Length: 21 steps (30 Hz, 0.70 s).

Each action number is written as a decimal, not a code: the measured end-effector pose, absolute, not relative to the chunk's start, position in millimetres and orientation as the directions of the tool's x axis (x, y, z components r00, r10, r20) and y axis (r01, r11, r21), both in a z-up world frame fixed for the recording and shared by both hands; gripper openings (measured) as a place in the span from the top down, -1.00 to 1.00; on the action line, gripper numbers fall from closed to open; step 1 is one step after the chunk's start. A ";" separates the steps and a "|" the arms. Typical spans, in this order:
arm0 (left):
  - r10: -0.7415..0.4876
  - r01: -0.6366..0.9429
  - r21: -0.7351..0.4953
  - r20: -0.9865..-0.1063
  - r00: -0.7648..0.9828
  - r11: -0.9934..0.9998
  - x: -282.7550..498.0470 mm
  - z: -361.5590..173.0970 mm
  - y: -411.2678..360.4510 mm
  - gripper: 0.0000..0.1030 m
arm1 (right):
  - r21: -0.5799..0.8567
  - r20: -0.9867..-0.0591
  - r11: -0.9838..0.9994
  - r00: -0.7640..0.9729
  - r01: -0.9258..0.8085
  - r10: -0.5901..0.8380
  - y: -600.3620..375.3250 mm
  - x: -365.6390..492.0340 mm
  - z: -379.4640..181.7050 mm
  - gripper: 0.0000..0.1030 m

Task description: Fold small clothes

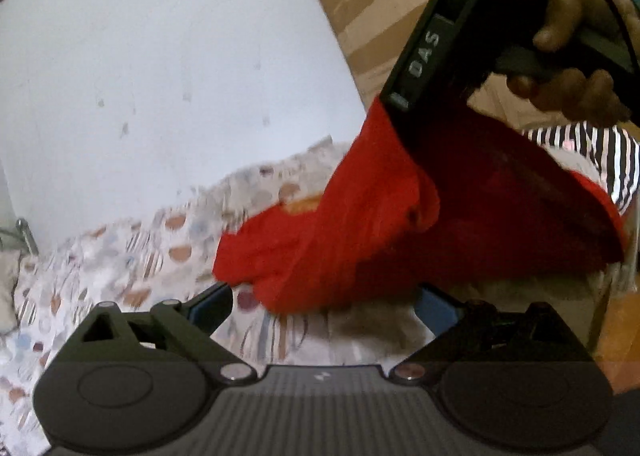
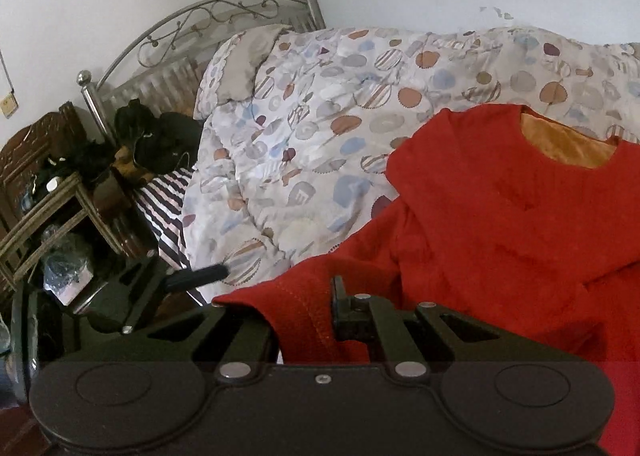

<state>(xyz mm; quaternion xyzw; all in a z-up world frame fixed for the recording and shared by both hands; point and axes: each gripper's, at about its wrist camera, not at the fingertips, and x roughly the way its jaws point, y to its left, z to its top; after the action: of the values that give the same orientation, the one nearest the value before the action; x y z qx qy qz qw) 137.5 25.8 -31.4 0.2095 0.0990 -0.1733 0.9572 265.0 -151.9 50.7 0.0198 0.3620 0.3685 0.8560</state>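
Apparently rumpled red top (image 2: pixel 500 215), orange-lined neck.

Red garment (image 1: pixel 360 223) hanging from right claw (image 1: pixel 394 101), bedspread (image 1: pixel 120 256)

A bed (image 2: pixel 192 55) with a curled metal headboard carries a quilt (image 2: pixel 320 115) printed with spots and striped circles. On the quilt lie a red top (image 2: pixel 500 215) — partly lifted — and an orange cloth (image 2: pixel 560 143) showing through its neckline.
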 end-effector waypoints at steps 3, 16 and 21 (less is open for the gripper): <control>-0.318 0.384 0.357 -0.230 0.920 0.852 141.9 -27.8 24.0 -0.83 | 0.282 -0.612 0.729 0.468 -0.624 0.637 -151.5 264.2 48.4 0.88; -0.494 0.522 0.314 -0.168 0.853 0.793 121.6 -10.7 40.9 0.69 | 0.293 -0.611 0.729 0.465 -0.619 0.641 -158.3 268.8 36.7 0.87; -0.494 0.512 0.238 -0.135 0.859 0.825 127.6 -4.3 49.4 0.78 | 0.281 -0.609 0.732 0.473 -0.621 0.636 -164.0 266.5 32.1 0.83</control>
<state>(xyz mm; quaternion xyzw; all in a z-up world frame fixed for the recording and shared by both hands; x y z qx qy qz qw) 127.6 49.4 -4.3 0.1340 0.0339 -0.2633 0.9548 266.5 -164.0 32.1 0.0105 0.3595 0.3661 0.8583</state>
